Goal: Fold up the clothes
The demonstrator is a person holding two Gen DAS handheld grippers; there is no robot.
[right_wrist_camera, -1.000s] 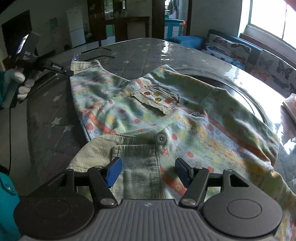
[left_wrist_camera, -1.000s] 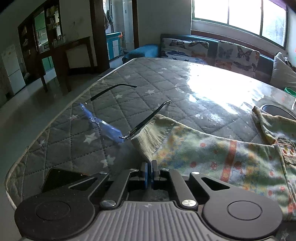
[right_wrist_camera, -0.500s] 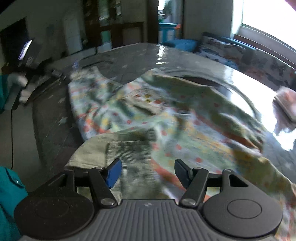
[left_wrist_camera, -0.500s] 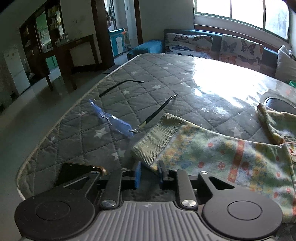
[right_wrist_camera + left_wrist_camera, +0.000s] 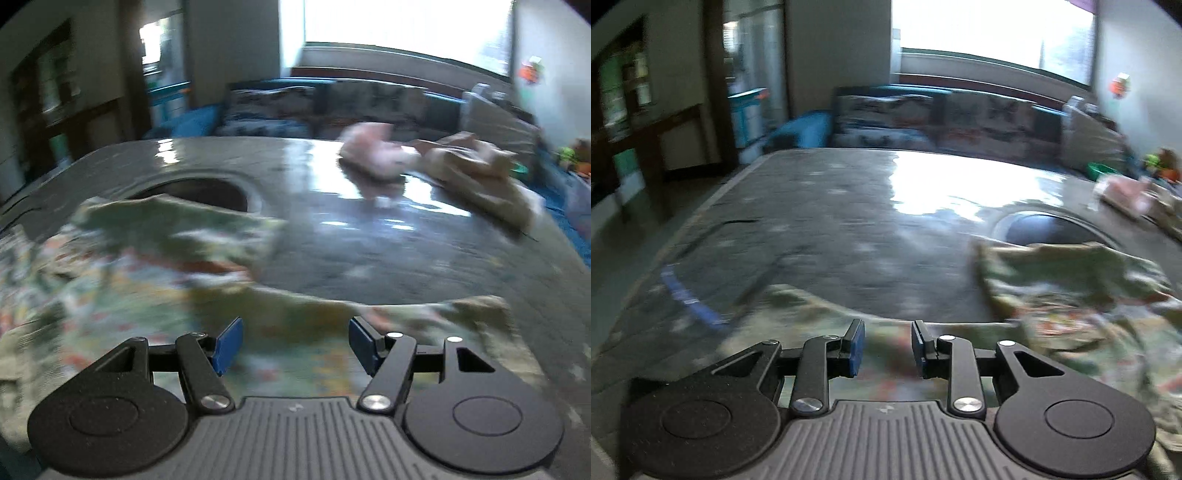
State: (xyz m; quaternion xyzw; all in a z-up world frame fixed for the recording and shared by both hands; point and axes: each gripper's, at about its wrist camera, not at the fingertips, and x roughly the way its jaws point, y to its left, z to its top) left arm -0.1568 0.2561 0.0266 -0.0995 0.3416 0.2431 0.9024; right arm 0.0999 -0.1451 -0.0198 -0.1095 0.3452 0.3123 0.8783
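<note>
1. Lying across the lower part of both frames, the shirt (image 5: 1082, 306) is a floral-print garment spread on the worktop (image 5: 849, 221), which has a grey quilted cover under a glossy sheet; both views are motion-blurred.
2. The left hand-held gripper (image 5: 888, 349) sits at the bottom centre of its frame, its blue pads a little apart; its jaws have just been opening. Shirt fabric shows in the gap below, but the pads do not press on it.
3. The right hand-held gripper (image 5: 295, 345) stands at the bottom centre of its frame with its jaws wide apart over the printed cloth (image 5: 122, 266), gripping nothing.
4. In the left view the shirt fills the lower right, and one edge of it runs along the bottom toward the lower left.
5. A dark round opening (image 5: 1052, 230) in the worktop sits just behind the shirt at right of centre.
6. Glasses (image 5: 690, 299) with a blue lens lie at lower left, just beside the fabric edge.
7. In the right view, a pink cloth (image 5: 373, 155) and a beige cloth (image 5: 480, 173) rest at upper right, well apart from the shirt.
</note>
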